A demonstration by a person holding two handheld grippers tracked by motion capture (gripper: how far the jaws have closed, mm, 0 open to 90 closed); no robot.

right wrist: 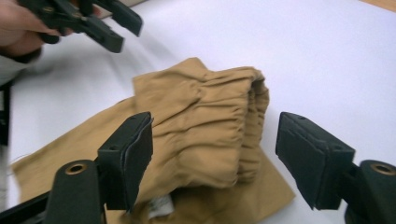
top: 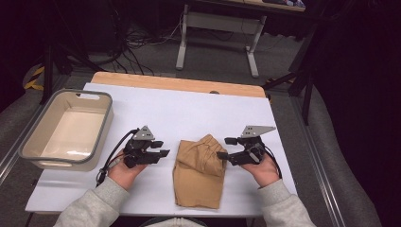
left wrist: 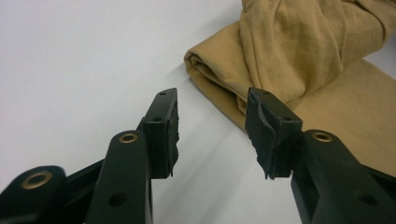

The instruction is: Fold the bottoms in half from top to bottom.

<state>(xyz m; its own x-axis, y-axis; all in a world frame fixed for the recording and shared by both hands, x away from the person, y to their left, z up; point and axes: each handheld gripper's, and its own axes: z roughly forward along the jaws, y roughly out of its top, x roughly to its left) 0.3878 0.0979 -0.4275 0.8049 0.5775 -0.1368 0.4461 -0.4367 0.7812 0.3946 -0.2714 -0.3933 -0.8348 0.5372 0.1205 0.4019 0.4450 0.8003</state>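
A white tabletop (top: 189, 113) fills the middle of a dark room, with a wooden strip along its far edge and desk legs and cables on the floor beyond. A tan pair of shorts (top: 199, 171) lies half-folded near the front edge, waistband end doubled over onto the rest, probably midway through folding. The left gripper (top: 160, 148) hovers just off the fold's left side, jaws parted and empty. The right gripper (top: 224, 148), jaws spread wide and holding nothing, hangs over the gathered waistband. A grey tub (top: 28, 142) waits at the left edge, likely for the finished bundle.
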